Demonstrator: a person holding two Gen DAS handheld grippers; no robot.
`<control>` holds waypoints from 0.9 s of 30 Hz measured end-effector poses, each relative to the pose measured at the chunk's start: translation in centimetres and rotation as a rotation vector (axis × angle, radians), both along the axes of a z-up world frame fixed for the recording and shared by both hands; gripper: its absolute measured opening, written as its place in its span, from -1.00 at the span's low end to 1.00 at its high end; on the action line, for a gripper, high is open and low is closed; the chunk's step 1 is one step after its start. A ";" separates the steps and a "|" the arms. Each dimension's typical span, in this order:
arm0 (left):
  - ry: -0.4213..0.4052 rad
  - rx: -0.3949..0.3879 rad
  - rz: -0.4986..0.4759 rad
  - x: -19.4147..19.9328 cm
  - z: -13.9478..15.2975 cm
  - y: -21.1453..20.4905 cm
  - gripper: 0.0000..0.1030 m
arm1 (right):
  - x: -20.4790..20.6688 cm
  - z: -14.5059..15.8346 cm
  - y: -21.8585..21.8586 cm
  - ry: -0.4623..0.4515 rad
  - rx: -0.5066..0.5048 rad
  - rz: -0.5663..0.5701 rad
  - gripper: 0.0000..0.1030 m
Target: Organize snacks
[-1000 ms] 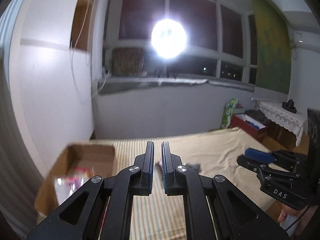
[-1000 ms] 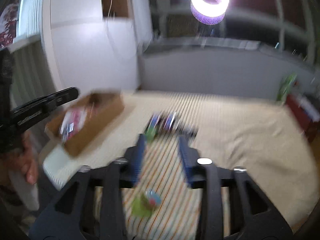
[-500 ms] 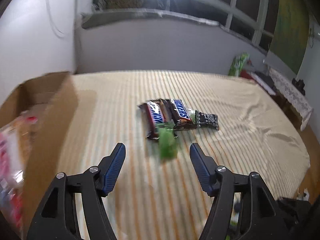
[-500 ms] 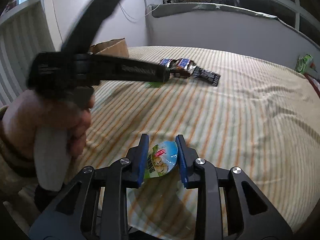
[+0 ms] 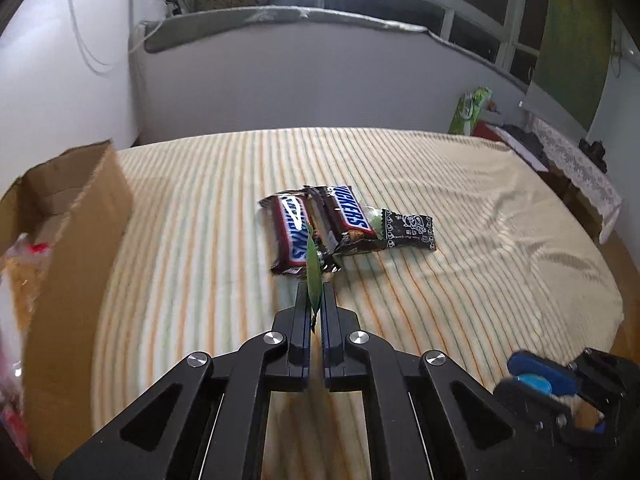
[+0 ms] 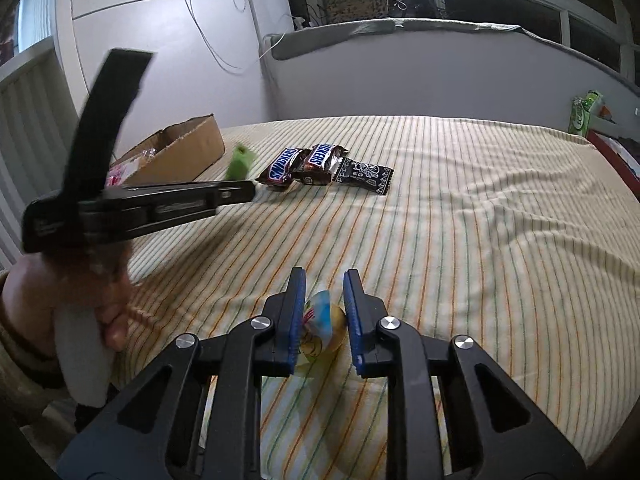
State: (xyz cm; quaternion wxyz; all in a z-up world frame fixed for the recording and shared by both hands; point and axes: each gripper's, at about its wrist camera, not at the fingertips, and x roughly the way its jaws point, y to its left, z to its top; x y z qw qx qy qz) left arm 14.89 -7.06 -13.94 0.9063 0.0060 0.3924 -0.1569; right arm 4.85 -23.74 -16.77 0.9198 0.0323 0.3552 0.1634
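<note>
The right gripper is closed on a small round snack cup, near on the striped bedspread. At the left, a hand holds the left gripper, which pinches a green packet. Farther away lie two Snickers bars and a black packet, with a cardboard box to the far left.

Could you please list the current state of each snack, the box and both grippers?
Left gripper: shut on the green packet, held edge-on.
Right gripper: shut on the jelly cup, low over the striped sheet.
Two Snickers bars: lying side by side, wrappers closed.
Black candy packet: lying flat beside the bars.
Cardboard box: open, snacks inside.
</note>
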 end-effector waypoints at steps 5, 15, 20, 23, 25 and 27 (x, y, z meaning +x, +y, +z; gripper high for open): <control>-0.032 -0.025 0.020 -1.3 0.4 1.6 -0.95 | -0.6 0.1 -0.4 -0.004 0.034 -0.025 -0.62; -0.130 -0.074 0.013 -4.4 3.8 3.3 -0.95 | -1.6 2.5 -4.3 -0.043 0.139 -0.117 -0.62; -0.178 -0.075 0.029 -5.2 5.3 4.3 -0.95 | -1.3 3.6 -4.0 -0.075 0.132 -0.127 -0.62; -0.206 -0.058 0.046 -5.7 5.7 4.7 -0.95 | -0.8 3.5 -3.2 -0.080 0.113 -0.120 -0.62; -0.217 -0.046 0.058 -5.7 5.6 4.9 -0.95 | -0.4 3.3 -2.9 -0.078 0.120 -0.117 -0.62; -0.210 -0.042 0.061 -5.6 5.3 5.0 -0.95 | -0.2 3.3 -2.7 -0.078 0.122 -0.113 -0.62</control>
